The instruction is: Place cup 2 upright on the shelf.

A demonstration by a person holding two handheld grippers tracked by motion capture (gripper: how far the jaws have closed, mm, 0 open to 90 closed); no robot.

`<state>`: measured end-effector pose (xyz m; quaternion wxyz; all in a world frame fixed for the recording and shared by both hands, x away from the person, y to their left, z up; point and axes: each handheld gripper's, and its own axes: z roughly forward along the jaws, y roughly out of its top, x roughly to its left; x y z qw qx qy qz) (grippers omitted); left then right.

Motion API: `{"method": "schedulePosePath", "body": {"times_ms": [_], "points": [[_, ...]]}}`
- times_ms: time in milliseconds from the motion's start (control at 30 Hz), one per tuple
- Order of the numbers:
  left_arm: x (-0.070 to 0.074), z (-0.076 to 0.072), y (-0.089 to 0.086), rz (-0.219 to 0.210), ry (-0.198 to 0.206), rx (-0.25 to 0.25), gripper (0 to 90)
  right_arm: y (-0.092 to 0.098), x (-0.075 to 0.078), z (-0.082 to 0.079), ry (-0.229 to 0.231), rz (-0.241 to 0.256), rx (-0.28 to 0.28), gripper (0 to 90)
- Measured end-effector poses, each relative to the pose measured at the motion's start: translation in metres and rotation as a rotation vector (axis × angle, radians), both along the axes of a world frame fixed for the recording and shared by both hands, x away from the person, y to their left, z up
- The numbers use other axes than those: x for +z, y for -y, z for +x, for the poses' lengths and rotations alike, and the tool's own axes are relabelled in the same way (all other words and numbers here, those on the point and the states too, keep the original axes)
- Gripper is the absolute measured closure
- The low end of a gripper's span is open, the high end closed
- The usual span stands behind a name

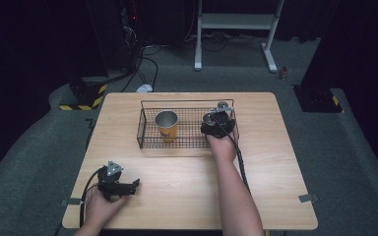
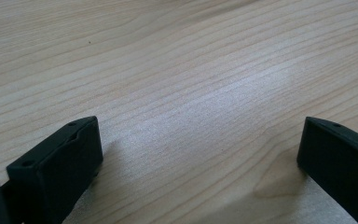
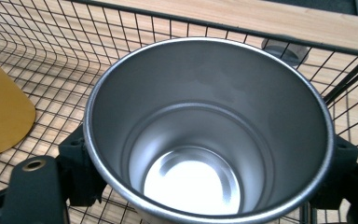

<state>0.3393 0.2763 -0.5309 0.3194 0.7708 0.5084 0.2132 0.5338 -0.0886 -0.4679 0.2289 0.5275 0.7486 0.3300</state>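
A steel cup is upright between the jaws of my right gripper, which is shut on its sides, over the mesh floor of a black wire basket. In the high view the right gripper is inside the right end of the basket. A yellow cup with a steel inside stands upright in the basket's left half, and its yellow side is just left of the held cup. My left gripper rests open on the table near the front left, with bare wood between its fingers.
The wooden table has bare wood in front of the basket and at both sides. A small grey round object lies just beyond the basket's far wall. Beyond the table are grey carpet, cables and a white stand.
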Motion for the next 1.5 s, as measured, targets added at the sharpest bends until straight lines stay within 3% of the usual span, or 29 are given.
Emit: {"method": "schedulePosePath", "body": {"times_ms": [367, 867, 1267, 1500], "points": [[0.0, 0.0, 0.0, 0.0, 0.0, 0.0, 0.3, -0.001, -0.002, 0.003, -0.032, 0.013, 0.008, 18.5], [0.0, 0.0, 0.0, 0.0, 0.0, 0.0, 0.3, -0.005, 0.0, 0.007, -0.089, -0.022, 0.038, 18.1], [0.0, 0.0, 0.0, 0.0, 0.0, 0.0, 0.3, -0.013, 0.005, 0.003, -0.069, -0.036, 0.045, 10.6], [0.0, 0.0, 0.0, 0.0, 0.0, 0.0, 0.3, -0.008, 0.016, -0.002, -0.013, -0.008, 0.045, 10.1]]}}
